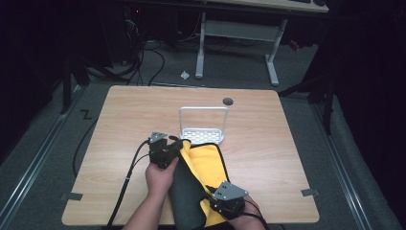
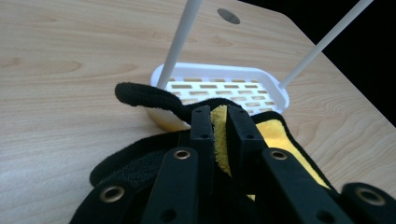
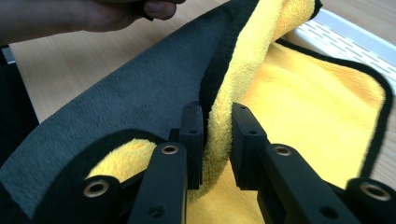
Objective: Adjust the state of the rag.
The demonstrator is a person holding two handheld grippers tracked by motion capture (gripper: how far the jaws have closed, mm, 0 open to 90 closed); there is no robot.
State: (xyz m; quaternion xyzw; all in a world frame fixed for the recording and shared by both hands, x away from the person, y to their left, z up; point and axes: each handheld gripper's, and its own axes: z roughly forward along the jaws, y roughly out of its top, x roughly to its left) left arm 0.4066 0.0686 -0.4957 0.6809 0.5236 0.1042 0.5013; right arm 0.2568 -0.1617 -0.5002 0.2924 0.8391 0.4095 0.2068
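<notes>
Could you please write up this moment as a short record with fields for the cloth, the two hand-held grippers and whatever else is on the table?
cloth: yellow and grey towel, black edging, part folded over
left hand-held gripper: shut on the towel edge nearest the rack
right hand-held gripper: shut on a towel fold
rack: white slotted tray with a hoop handle, just beyond the towel
surface: wooden table

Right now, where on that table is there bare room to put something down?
The table is bare along its left side and on its right half, from the white rack out to the edge. It is crowded near the front middle, where both grippers, left and right, clamp the yellow and grey cloth.
</notes>
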